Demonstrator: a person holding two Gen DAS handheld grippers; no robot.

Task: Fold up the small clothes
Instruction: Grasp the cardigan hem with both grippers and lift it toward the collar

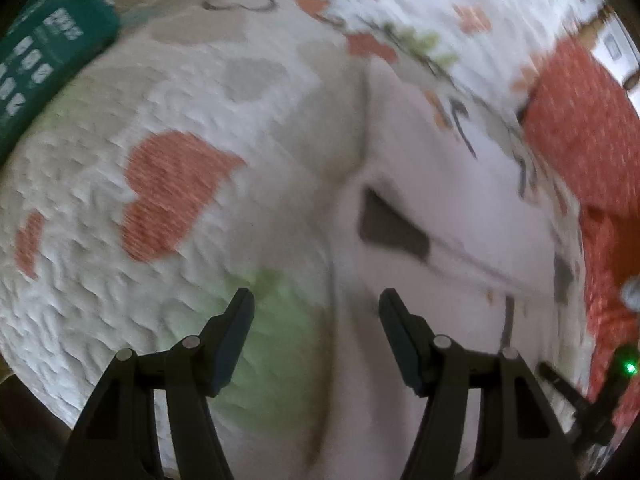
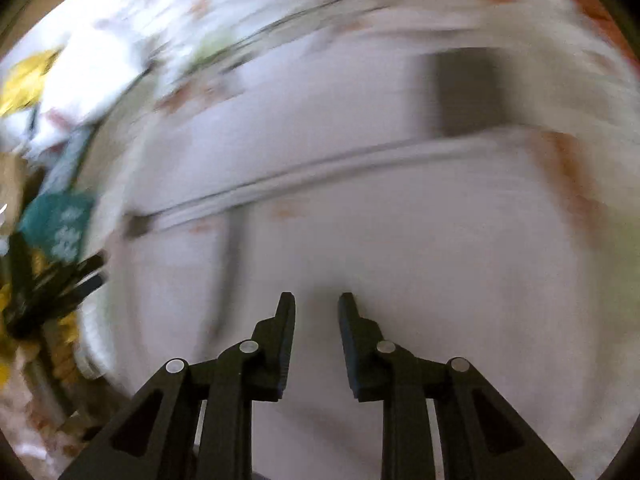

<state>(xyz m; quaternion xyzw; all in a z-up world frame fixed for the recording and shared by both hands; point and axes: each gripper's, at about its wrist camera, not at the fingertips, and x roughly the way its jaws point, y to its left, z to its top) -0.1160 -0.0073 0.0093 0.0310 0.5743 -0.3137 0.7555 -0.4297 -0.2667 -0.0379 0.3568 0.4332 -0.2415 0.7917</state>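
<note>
A small white garment lies spread on a quilt with orange hearts; it carries a dark patch and a seam line. My left gripper hovers over the garment's left edge, its jaws open with nothing between them. In the right wrist view, which is blurred by motion, the same white garment fills the frame, its dark patch at the upper right. My right gripper hangs just above the cloth with a narrow gap between its fingers and no fabric in it.
A teal packet lies at the quilt's upper left edge. Red cloth lies to the right, and a floral fabric beyond the garment. A dark device with a green light shows at the lower right. Clutter crowds the left.
</note>
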